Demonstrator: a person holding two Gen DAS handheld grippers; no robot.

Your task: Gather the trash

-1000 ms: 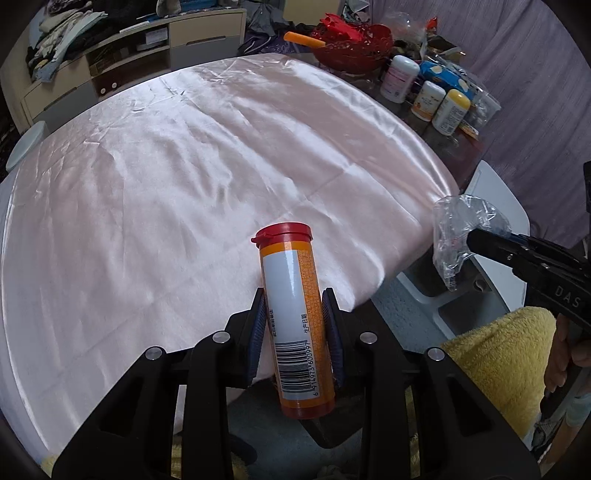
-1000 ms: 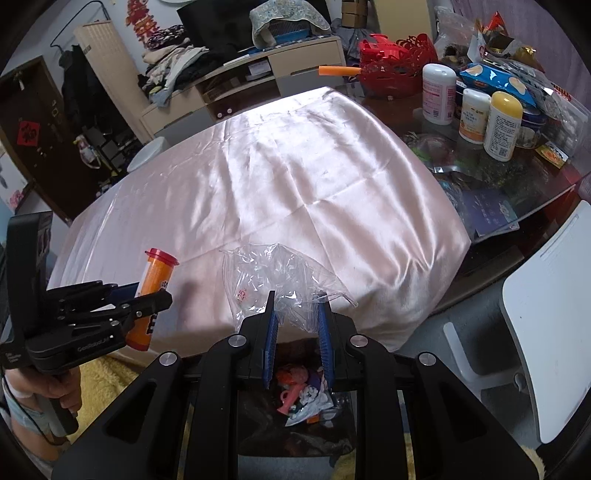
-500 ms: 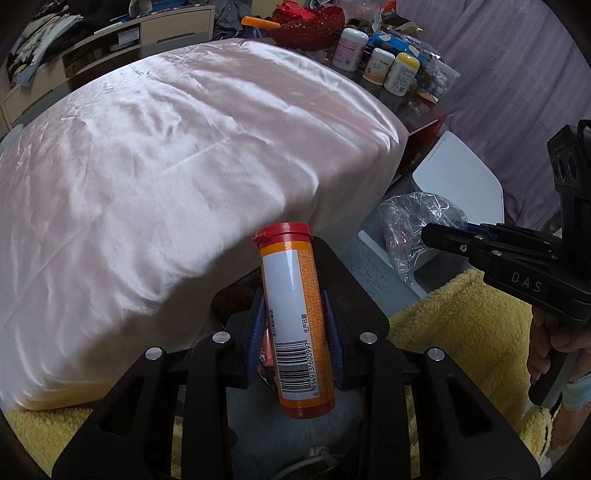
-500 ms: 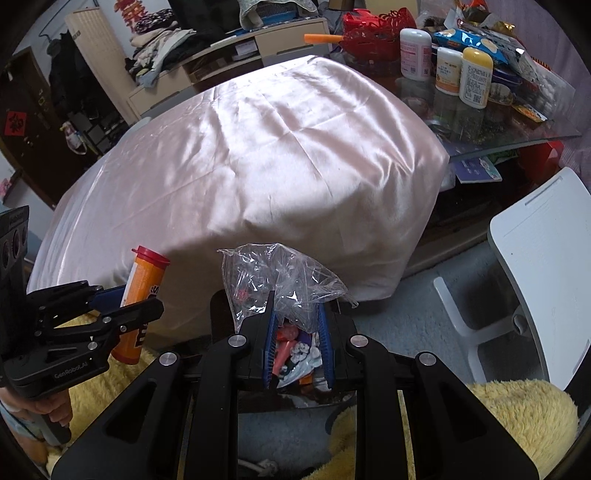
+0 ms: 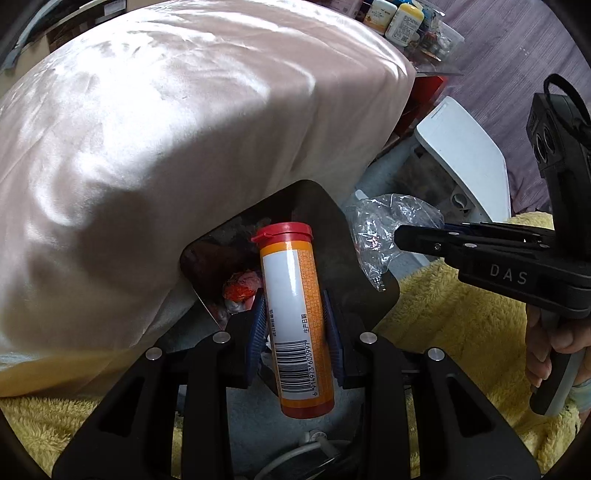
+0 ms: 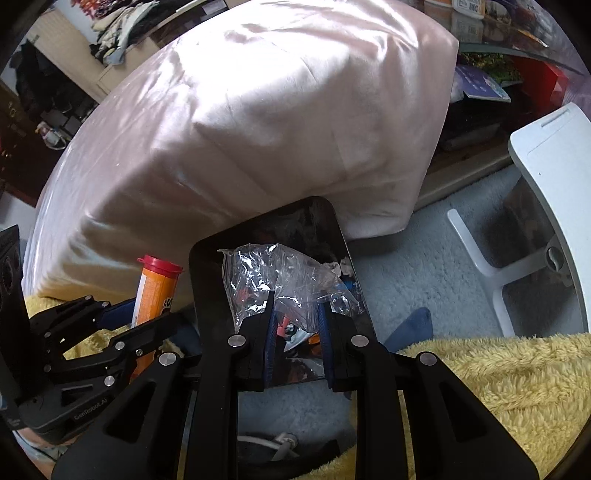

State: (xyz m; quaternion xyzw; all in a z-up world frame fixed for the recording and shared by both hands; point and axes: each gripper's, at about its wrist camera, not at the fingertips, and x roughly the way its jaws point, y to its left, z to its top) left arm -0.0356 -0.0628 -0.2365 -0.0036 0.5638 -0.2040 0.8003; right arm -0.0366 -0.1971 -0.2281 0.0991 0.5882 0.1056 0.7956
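My left gripper (image 5: 294, 325) is shut on an orange tube with a red cap (image 5: 295, 310) and holds it over the open black trash bin (image 5: 321, 206). The tube also shows in the right wrist view (image 6: 153, 291). My right gripper (image 6: 297, 314) is shut on a crumpled clear plastic bag (image 6: 280, 273) and holds it above the same black bin (image 6: 207, 280), which has several pieces of trash inside. In the left wrist view the bag (image 5: 388, 229) hangs from the right gripper (image 5: 402, 234) at the bin's right rim.
The table draped in a pink satin cloth (image 5: 166, 122) rises just behind the bin. A white stool (image 6: 546, 206) stands to the right on grey carpet (image 6: 424, 273). A yellow fluffy blanket (image 6: 498, 376) lies in front. Bottles (image 5: 399, 18) stand at the table's far end.
Both grippers have dropped from table height down to the bin, each with its item still held. The bin's opening now lies directly under the tube and the bag.
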